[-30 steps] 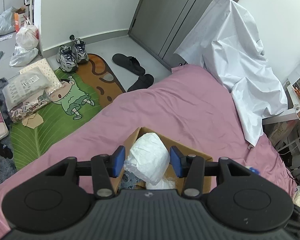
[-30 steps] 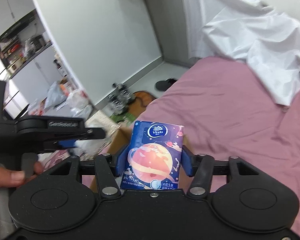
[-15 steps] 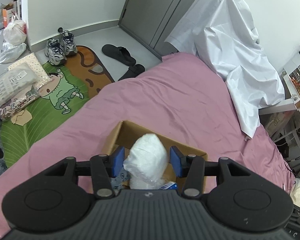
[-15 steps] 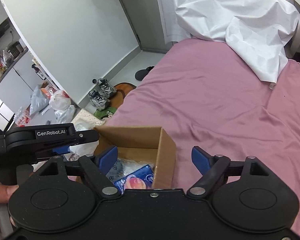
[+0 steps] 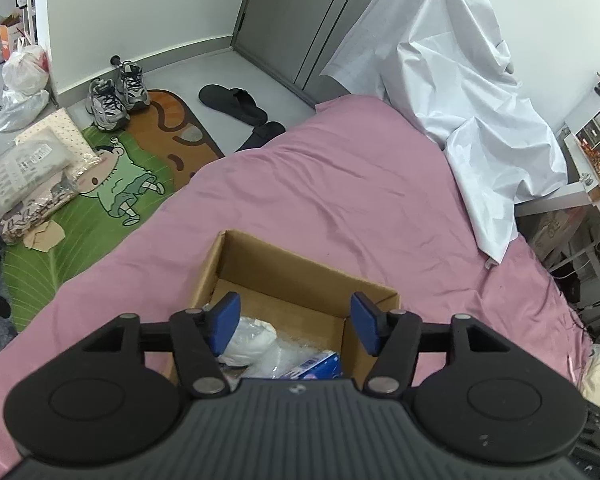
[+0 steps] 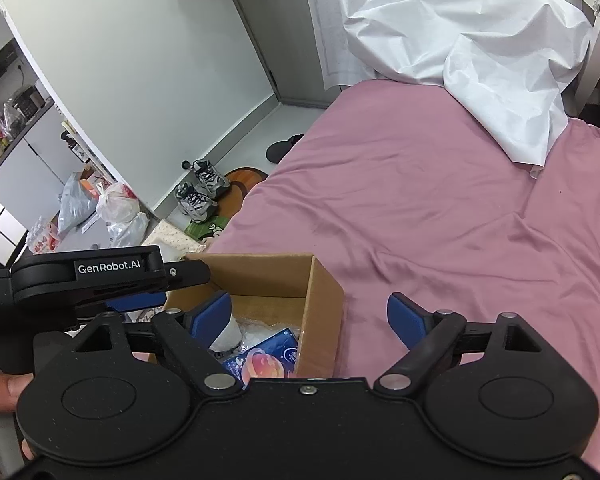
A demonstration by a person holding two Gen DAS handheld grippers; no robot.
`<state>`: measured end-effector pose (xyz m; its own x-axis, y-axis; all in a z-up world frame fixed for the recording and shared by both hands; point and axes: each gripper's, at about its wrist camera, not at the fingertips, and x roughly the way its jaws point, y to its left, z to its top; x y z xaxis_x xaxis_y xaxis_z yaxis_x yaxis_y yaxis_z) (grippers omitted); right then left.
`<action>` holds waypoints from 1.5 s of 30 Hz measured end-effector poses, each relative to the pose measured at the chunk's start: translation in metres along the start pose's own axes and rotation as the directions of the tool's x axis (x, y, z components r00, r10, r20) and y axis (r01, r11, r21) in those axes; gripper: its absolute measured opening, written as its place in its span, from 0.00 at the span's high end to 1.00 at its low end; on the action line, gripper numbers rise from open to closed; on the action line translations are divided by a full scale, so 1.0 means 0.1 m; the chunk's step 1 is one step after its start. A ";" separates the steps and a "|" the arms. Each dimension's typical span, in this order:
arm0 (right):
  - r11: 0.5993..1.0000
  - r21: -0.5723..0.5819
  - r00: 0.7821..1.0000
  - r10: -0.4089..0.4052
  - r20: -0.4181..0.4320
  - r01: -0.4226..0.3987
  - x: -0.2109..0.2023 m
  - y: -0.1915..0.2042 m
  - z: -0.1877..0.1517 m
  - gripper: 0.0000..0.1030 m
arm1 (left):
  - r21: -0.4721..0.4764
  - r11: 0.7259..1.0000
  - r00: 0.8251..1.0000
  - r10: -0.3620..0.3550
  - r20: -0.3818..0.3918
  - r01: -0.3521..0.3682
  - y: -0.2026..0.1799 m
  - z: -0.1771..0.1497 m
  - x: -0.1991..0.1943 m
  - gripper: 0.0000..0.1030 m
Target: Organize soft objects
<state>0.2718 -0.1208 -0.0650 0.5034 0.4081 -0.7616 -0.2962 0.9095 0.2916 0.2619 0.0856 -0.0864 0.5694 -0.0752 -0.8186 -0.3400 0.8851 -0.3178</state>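
Note:
An open cardboard box (image 5: 300,268) (image 6: 320,292) sits on the pink bed sheet. Inside it lie a white soft bundle (image 5: 252,340) (image 6: 230,334) and a blue tissue pack (image 5: 316,364) (image 6: 264,358) with a planet picture. My left gripper (image 5: 294,322) hovers over the box, its jaws opening, nothing pressed between the pads. My right gripper (image 6: 310,320) hangs over the box's right wall, jaws still opening wide, with nothing held. The left gripper's body (image 6: 100,276) shows at the left of the right wrist view, with a hand (image 6: 0,392) below it.
A crumpled white sheet (image 5: 472,92) (image 6: 480,40) covers something at the bed's far side. On the floor are sneakers (image 5: 116,92), black slippers (image 5: 236,100), a cartoon mat (image 5: 112,184), packaged goods (image 5: 28,176) and plastic bags (image 5: 24,72). A shelf unit (image 5: 596,152) stands right of the bed.
The right gripper opened and dropped the blue tissue pack into the box. The left gripper opened and the white bundle fell from between its pads into the box.

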 end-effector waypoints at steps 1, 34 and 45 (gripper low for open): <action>1.000 -0.002 1.000 0.002 0.001 -0.002 -0.01 0.00 0.00 0.15 | 0.005 1.000 1.000 0.011 0.001 -0.011 0.00 0.00 -0.02 0.35; 0.994 0.019 0.992 0.106 0.072 -0.107 -0.83 -0.42 -0.27 0.00 | 0.114 0.974 0.980 0.191 0.060 -0.197 -0.46 -0.61 -0.89 0.13; 0.989 0.029 0.983 0.138 0.125 -0.142 -1.20 -0.57 -0.39 0.00 | 0.153 0.966 0.975 0.195 0.104 -0.209 -0.64 -0.90 -1.21 0.02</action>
<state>0.1964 -0.2249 -0.0126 0.5557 0.5360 -0.6356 -0.3409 0.8441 0.4138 0.1475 -0.0028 -0.0098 0.5668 0.1470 -0.8106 -0.3330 0.9409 -0.0621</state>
